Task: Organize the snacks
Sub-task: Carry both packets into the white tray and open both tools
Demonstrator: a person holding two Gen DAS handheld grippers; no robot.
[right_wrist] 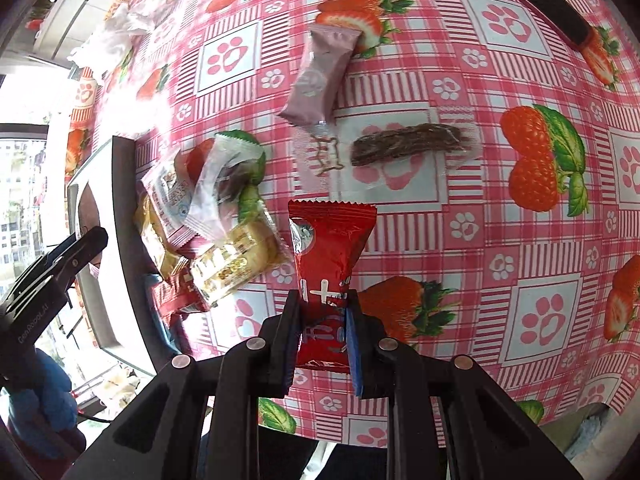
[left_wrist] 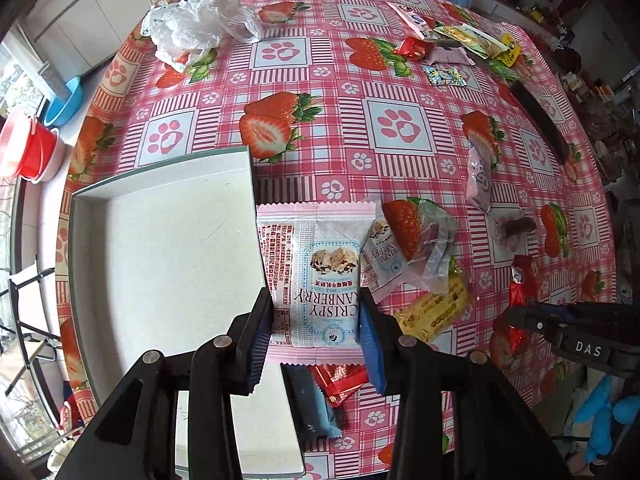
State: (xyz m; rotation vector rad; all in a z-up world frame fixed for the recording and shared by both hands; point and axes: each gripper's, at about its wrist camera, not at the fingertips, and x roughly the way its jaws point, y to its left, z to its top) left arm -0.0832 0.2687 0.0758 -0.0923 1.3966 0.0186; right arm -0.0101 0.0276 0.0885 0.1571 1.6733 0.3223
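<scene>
My left gripper [left_wrist: 316,320] is shut on a white and pink Crispy Cranberry snack packet [left_wrist: 316,264], held just right of the white tray [left_wrist: 160,248]. My right gripper [right_wrist: 322,320] is shut on a red foil snack packet [right_wrist: 330,252], held above the tablecloth; it also shows in the left wrist view [left_wrist: 520,300]. A pile of loose snacks lies beside the tray: a yellow packet [left_wrist: 436,312], a clear wrapper [left_wrist: 432,240], a second cranberry packet [left_wrist: 378,256], a red packet [left_wrist: 340,382] and a blue bar [left_wrist: 312,404].
A pink packet [right_wrist: 320,76] and a brown bar in clear wrap [right_wrist: 408,144] lie on the strawberry tablecloth [left_wrist: 320,120]. More snacks [left_wrist: 452,48] sit at the far right. A crumpled white plastic bag [left_wrist: 196,28] lies far left. A dark long bar [left_wrist: 540,120] lies at the right edge.
</scene>
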